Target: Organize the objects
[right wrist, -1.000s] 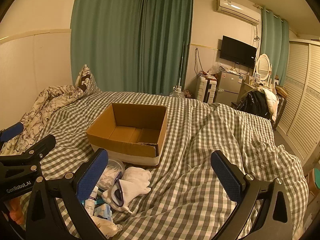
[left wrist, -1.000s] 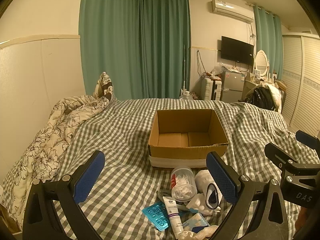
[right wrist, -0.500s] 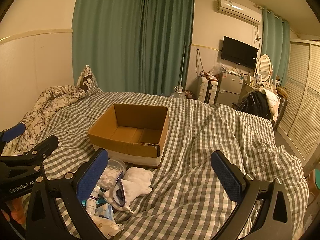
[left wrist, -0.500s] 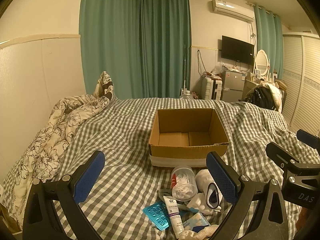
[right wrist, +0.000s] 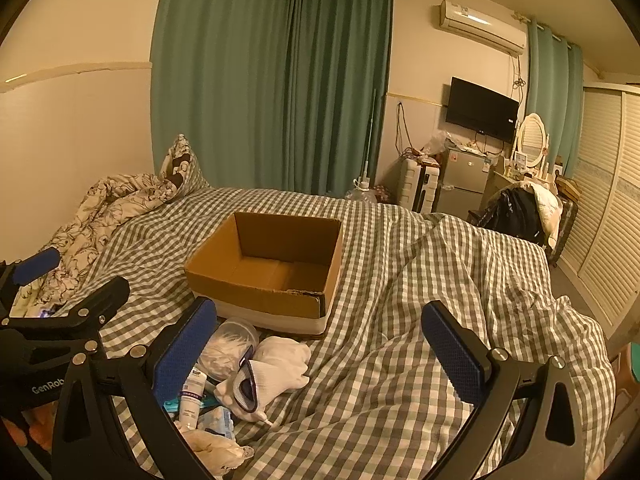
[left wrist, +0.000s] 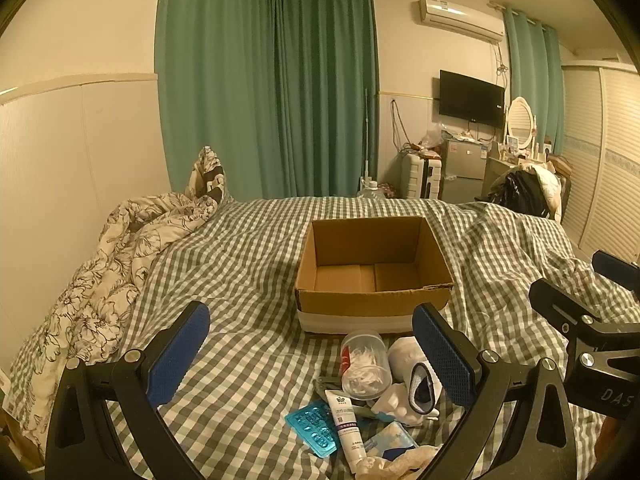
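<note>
An empty cardboard box (left wrist: 374, 276) stands open on the checked bedspread; it also shows in the right wrist view (right wrist: 272, 270). In front of it lies a pile: a clear jar of cotton swabs (left wrist: 365, 364), a white glove (left wrist: 416, 376), a white tube (left wrist: 346, 424), a blue blister pack (left wrist: 314, 428). The glove (right wrist: 276, 372) and jar (right wrist: 230, 346) also show in the right wrist view. My left gripper (left wrist: 312, 354) is open and empty, above the pile. My right gripper (right wrist: 320, 350) is open and empty, just right of the pile.
A crumpled floral duvet (left wrist: 108, 256) lies along the bed's left side by the wall. Green curtains (left wrist: 272, 92) hang behind the bed. A fridge (left wrist: 464, 170), suitcase and cluttered chair (left wrist: 524, 192) stand at the far right, past louvred wardrobe doors (right wrist: 608, 208).
Both grippers have drifted slightly; the box sits a touch higher in the left view and further right in the right view. Nothing was grasped or moved.
</note>
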Tool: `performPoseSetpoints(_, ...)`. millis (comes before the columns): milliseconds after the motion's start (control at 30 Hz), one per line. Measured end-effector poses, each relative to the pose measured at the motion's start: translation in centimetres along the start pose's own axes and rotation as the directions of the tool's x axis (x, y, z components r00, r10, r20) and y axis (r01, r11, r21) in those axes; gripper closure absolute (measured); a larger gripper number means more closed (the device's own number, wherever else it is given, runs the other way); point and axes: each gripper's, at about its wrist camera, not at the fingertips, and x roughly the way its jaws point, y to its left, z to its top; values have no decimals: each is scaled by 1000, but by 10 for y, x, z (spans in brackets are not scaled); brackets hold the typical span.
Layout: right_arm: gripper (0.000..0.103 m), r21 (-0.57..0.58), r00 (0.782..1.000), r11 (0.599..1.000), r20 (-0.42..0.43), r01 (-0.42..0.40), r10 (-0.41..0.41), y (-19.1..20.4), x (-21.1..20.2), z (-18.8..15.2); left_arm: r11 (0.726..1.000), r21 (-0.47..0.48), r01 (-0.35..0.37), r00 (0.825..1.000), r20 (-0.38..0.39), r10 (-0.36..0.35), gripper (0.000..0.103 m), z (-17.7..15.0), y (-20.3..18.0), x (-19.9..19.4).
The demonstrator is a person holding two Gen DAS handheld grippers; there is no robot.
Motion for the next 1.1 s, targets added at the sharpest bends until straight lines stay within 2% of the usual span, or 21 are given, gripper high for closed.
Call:
performPoseSetpoints(567, 0, -31, 999, 999, 26, -19, 19, 9, -35, 6, 1000, 6, 4, 1000, 6, -4, 0, -3, 9, -26)
performPoseSetpoints(700, 0, -48, 998, 997, -28, -54, 53, 15, -31, -10, 1000, 24, 8, 999, -40, -7, 0, -22, 15, -23)
performPoseSetpoints(767, 0, -62, 993, 995, -91, -81, 75, 21, -19, -25, 999, 31, 14, 997, -82, -11, 0, -36, 18, -17)
performPoseSetpoints(900, 0, -75, 965, 987, -236, -139, 118, 35, 10, -61, 1000, 30, -5, 982, -187, 11, 0, -61, 24, 7)
performPoseSetpoints(1000, 1, -85, 931, 979, -332, -187, 149, 49, 32, -85, 999, 22, -28, 976, -218, 32, 0, -71, 28, 16)
performPoseSetpoints(1100, 4, -83, 904, 968, -383, -237, 189, 58, 46, -99, 999, 12, -34, 970, -240, 36, 0, -75, 32, 25)
